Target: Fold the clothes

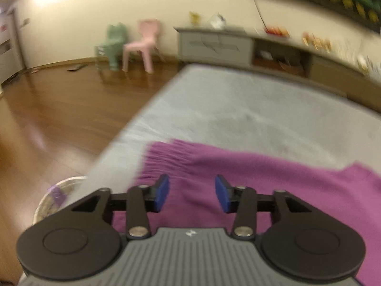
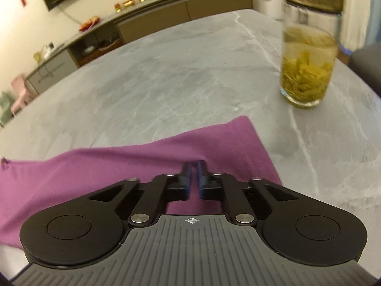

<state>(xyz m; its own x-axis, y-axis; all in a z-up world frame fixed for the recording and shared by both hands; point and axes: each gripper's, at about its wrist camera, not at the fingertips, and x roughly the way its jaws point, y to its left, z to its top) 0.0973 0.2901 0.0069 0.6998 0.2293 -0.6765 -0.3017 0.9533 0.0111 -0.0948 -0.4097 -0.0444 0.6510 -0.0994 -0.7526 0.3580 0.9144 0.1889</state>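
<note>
- The purple garment (image 1: pixel 262 181) lies flat on the near part of the grey desk (image 1: pixel 238 104), its ribbed waistband toward the left edge and a stitched hem at the right.
- My left tool (image 1: pixel 192 191) hangs over the waistband with its jaws apart, gripping nothing.
- My right tool (image 2: pixel 193 166) has its jaws nearly together over the hem; whether cloth is pinched I cannot tell.
- To fold cleanly, I judge both should take matching corners and lift evenly.
- Only the right view shows the glass jar (image 2: pixel 308 64) far right; only the left shows the floor and the basket (image 1: pixel 54 197).
</note>
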